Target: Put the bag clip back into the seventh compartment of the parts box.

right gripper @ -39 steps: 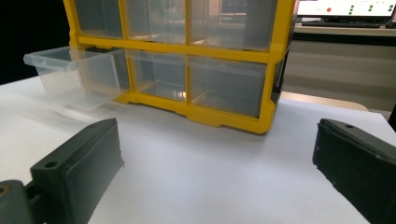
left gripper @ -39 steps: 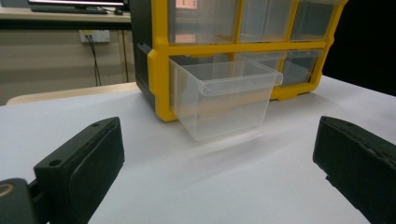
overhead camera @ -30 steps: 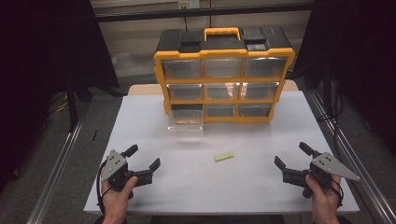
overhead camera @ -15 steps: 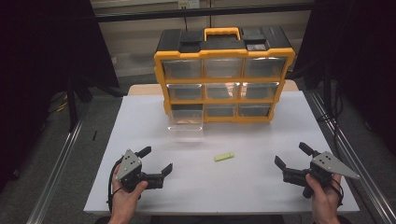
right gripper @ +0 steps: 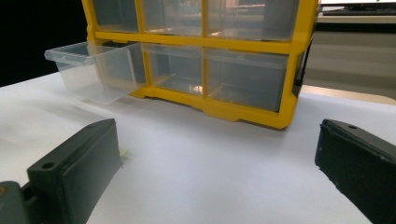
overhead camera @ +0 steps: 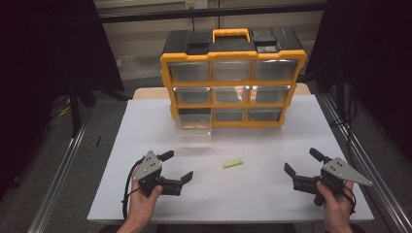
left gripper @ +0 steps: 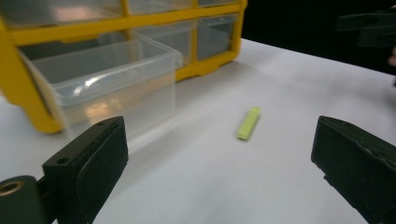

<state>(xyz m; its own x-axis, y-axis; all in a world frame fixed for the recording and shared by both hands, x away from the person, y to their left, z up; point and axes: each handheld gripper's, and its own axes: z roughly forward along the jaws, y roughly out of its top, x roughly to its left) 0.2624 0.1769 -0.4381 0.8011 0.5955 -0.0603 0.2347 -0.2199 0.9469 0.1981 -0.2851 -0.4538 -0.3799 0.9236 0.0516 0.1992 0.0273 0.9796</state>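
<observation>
Both jaws of the left hand-held gripper (overhead camera: 176, 166) stand wide apart at lower left of the high view, holding nothing above the white surface (overhead camera: 252, 194). At lower right, the right hand-held gripper (overhead camera: 301, 162) is equally spread and empty. Between them lies a small green stick (overhead camera: 233, 163); the yellow drawer cabinet (overhead camera: 233, 77) has its clear drawer (overhead camera: 193, 131) pulled out.

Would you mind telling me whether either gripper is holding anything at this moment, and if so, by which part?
Nothing is held. The left gripper and right gripper both stand open above the table, and the small green piece lies untouched between them.
</observation>
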